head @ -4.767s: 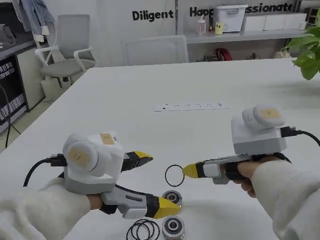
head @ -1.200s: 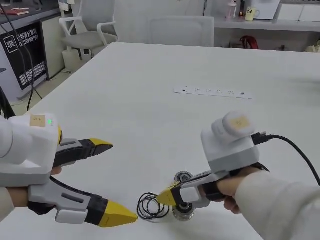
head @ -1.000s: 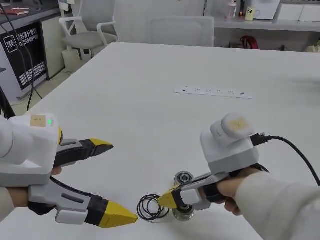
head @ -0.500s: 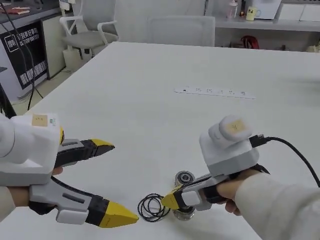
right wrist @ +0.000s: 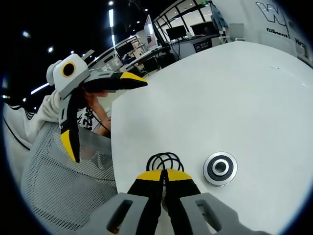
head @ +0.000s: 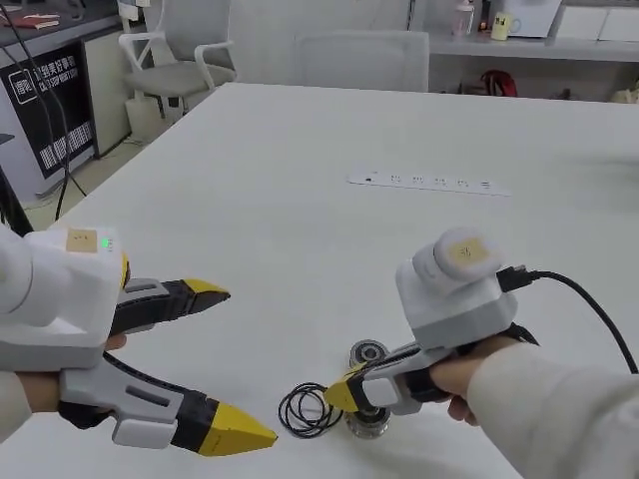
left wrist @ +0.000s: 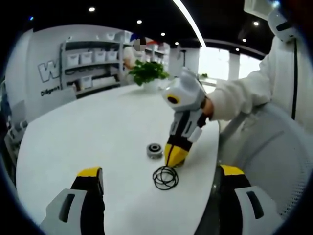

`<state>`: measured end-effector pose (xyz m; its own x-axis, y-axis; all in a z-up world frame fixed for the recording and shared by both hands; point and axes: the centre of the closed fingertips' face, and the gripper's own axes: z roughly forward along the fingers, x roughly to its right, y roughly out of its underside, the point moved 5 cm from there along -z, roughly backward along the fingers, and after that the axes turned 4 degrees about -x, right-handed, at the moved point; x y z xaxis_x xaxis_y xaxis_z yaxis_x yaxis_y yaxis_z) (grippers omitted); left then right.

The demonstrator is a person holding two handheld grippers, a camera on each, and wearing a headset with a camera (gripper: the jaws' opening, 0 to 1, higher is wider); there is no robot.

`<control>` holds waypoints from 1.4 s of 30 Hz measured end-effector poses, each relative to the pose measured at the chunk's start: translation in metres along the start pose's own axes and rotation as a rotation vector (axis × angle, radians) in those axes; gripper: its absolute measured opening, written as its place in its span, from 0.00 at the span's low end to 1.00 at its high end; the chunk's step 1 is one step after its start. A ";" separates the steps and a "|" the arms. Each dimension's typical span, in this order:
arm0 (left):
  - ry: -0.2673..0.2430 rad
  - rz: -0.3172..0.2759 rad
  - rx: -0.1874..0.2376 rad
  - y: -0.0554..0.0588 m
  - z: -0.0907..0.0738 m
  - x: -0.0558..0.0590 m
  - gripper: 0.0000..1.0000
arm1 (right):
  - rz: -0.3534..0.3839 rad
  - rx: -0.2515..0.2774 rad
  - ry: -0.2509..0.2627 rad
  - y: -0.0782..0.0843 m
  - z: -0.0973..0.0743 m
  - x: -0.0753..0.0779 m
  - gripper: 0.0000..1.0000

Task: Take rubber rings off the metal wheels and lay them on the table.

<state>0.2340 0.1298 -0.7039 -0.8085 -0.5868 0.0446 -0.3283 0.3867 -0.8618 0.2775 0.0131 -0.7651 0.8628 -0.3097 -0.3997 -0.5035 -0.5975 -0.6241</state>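
Observation:
Several black rubber rings [head: 308, 410] lie in a loose pile on the white table [head: 329, 230]. My right gripper [head: 344, 395] is shut, and its yellow tips touch the pile's right edge. In the right gripper view the rings [right wrist: 164, 160] lie just past the tips of the right gripper [right wrist: 164, 174]; I cannot tell whether one is pinched. One metal wheel [head: 368, 353] lies behind that gripper, and a second wheel [head: 367, 425] sits partly under it. My left gripper [head: 232, 364] hovers wide open to the left, holding nothing. The left gripper view has the rings [left wrist: 165, 177] and a wheel [left wrist: 155, 150].
A white power strip [head: 427, 184] lies further back on the table. Office chairs [head: 180, 50] stand beyond the far edge. A black cable [head: 589, 309] trails from the right gripper. The near table edge is close to the rings.
About five seconds ago the right gripper held a single ring in the air; now its tips are down at the ring pile. Over the last second it has shifted slightly right. The left gripper has stayed open.

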 end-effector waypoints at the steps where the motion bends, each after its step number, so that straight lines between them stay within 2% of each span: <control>1: 0.001 0.000 -0.001 0.000 0.000 0.000 0.99 | -0.001 -0.004 -0.003 0.000 0.000 0.000 0.00; 5: 0.001 0.000 -0.001 0.000 0.000 0.000 0.99 | 0.005 -0.024 -0.020 0.001 -0.002 -0.003 0.00; 15: 0.002 0.001 -0.004 0.000 0.000 0.000 0.99 | 0.025 -0.046 -0.025 0.002 -0.007 0.001 0.00; 22: 0.003 0.000 -0.005 0.000 0.000 0.001 0.99 | 0.031 -0.045 -0.032 0.001 -0.011 0.001 0.00; 29: 0.005 0.000 -0.008 0.001 0.000 0.001 0.99 | 0.021 -0.051 -0.009 0.002 -0.010 0.003 0.00; 35: 0.006 0.000 -0.010 0.001 0.000 0.001 0.98 | -0.029 -0.041 0.041 0.002 -0.005 0.006 0.00; 42: 0.008 -0.002 -0.010 0.001 0.000 0.001 0.98 | -0.063 -0.035 0.054 0.001 -0.003 0.005 0.00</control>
<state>0.2326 0.1294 -0.7051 -0.8119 -0.5816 0.0502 -0.3346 0.3932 -0.8564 0.2815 0.0087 -0.7664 0.8945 -0.3092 -0.3228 -0.4467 -0.6424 -0.6227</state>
